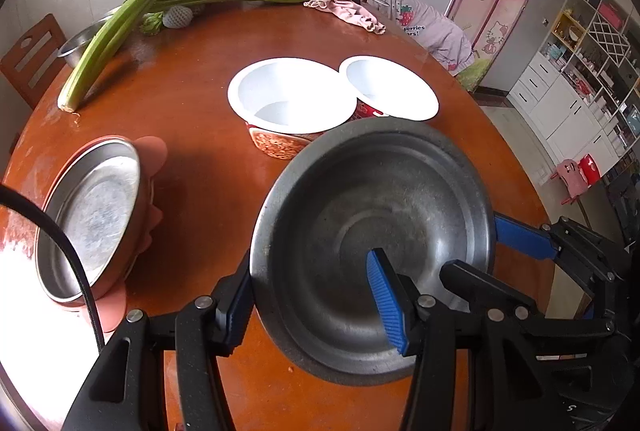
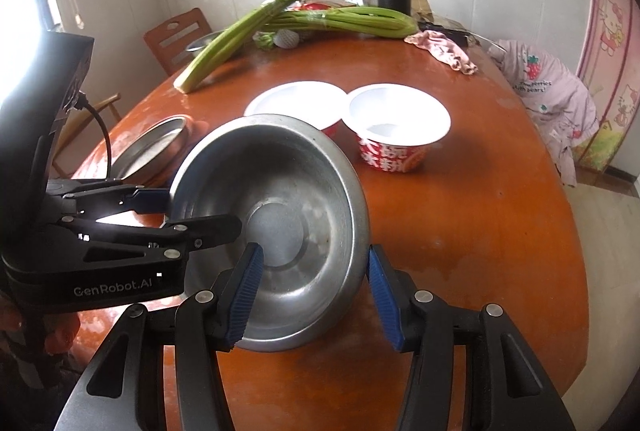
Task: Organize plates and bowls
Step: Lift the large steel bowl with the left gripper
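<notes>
Nearest my left wrist camera, my left gripper (image 1: pixel 316 305) is clamped on the near-left rim of the steel bowl (image 1: pixel 372 231): one blue pad sits outside the wall, the other inside the basin. The bowl fills the lower centre of that frame, tilted, and its underside is hidden, so I cannot tell whether it still touches the table (image 1: pixel 208 167).

At the left edge of the same view, the shallow steel pan (image 1: pixel 90 219) rests on a pink mat (image 1: pixel 154 155); a black cable crosses it and glare washes out the lower left corner. At upper centre, the two white paper bowls (image 1: pixel 292 95) stand just beside each other, with their near rims cut off by the steel bowl.

In the right wrist view, my left gripper enters from the left edge, its housing partly lost in glare. My right gripper (image 2: pixel 316 297), at lower centre, grips the bowl's near-right rim, with the left pad inside the basin and the right pad outside against the wall. The contact on the outer pad is hard to make out.

The celery (image 2: pixel 280 27) lies across the upper left of the frame, behind the bowls.
</notes>
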Demonstrator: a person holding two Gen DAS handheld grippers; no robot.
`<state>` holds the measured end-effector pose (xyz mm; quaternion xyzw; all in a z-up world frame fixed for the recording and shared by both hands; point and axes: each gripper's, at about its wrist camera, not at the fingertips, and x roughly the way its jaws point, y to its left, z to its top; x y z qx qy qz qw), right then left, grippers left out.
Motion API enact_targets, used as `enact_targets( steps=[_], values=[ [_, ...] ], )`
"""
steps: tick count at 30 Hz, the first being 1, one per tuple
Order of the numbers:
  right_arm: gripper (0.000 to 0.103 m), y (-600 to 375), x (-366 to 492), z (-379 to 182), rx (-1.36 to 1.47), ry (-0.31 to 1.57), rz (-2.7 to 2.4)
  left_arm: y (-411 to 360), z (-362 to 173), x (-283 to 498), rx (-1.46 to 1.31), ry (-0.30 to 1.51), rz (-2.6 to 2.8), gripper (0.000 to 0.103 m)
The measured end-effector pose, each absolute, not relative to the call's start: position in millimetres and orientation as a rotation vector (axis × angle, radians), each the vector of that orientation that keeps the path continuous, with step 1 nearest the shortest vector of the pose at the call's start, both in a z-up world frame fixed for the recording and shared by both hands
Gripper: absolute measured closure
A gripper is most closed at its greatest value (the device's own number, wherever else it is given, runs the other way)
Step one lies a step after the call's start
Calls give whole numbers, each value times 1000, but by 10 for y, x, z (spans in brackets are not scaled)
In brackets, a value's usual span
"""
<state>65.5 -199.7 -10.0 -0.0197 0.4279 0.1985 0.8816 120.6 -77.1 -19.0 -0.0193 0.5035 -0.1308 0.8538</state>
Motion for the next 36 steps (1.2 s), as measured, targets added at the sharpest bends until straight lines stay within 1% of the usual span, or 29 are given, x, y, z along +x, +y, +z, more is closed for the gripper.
enact_targets(
  steps=[15,36],
  values=[
    [47,-1721,593,-142,-73,914,466,-538,-289,1103,-52,1085,-240,49],
    [47,-1664,698,-272,-73,957,425,-571,-415,1125,-7,1085,-243,49]
  ],
)
